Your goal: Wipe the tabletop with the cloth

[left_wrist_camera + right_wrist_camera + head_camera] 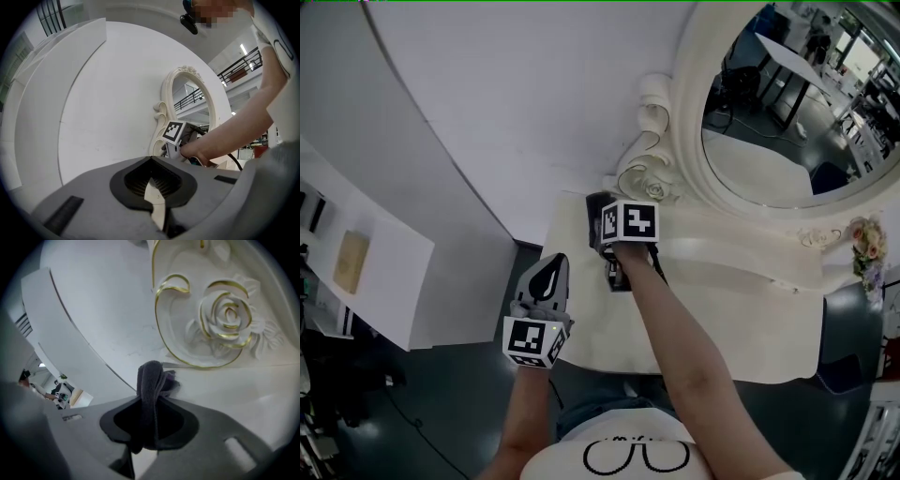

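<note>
A dark grey cloth [149,385] is bunched upright between the jaws of my right gripper [150,401], which is shut on it. The cloth's lower end rests at the far left corner of the cream tabletop [234,390], just before the carved rose [227,315] of the mirror frame. In the head view the right gripper [598,208] sits at that same corner under its marker cube, and the cloth is hidden there. My left gripper [551,262] hangs off the table's left edge, pointing level. Its jaws [151,159] meet at the tips with nothing held.
An oval mirror [787,122] in an ornate cream frame stands along the back of the table [741,309]. A white curved wall [506,112] rises behind and to the left. Artificial flowers [867,248] sit at the table's right end. Dark floor [469,375] lies left of the table.
</note>
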`<action>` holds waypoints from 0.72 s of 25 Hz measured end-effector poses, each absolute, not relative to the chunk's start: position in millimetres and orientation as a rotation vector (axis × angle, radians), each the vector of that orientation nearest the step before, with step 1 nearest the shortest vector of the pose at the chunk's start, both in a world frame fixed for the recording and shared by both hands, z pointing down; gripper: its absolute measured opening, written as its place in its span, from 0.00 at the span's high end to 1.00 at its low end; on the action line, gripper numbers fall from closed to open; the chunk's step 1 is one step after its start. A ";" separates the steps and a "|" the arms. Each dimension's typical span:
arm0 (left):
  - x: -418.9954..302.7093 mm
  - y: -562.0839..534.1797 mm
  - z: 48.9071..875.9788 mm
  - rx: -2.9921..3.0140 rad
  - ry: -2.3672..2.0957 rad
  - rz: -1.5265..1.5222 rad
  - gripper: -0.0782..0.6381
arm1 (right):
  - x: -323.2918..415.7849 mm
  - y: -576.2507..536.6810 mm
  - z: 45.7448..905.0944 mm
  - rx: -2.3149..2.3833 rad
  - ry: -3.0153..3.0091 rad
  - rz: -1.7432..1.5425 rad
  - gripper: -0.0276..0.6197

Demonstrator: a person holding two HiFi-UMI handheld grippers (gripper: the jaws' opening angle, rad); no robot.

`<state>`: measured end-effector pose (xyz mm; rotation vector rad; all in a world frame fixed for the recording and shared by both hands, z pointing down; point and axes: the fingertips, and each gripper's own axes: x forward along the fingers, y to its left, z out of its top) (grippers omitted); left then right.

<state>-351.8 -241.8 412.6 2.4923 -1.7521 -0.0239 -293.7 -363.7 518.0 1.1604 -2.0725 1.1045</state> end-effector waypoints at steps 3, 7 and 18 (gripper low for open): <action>-348.5 -244.0 411.4 2.504 -1.740 -0.011 0.89 | -291.6 -358.2 509.9 1.124 -2.178 1.204 0.82; -340.4 -247.8 411.0 2.513 -1.729 -0.012 0.89 | -269.3 -350.6 491.9 1.138 -2.315 1.266 0.82; -293.0 -233.5 381.6 2.577 -1.728 -0.060 0.89 | -172.0 -312.8 373.5 1.357 -2.811 0.585 0.81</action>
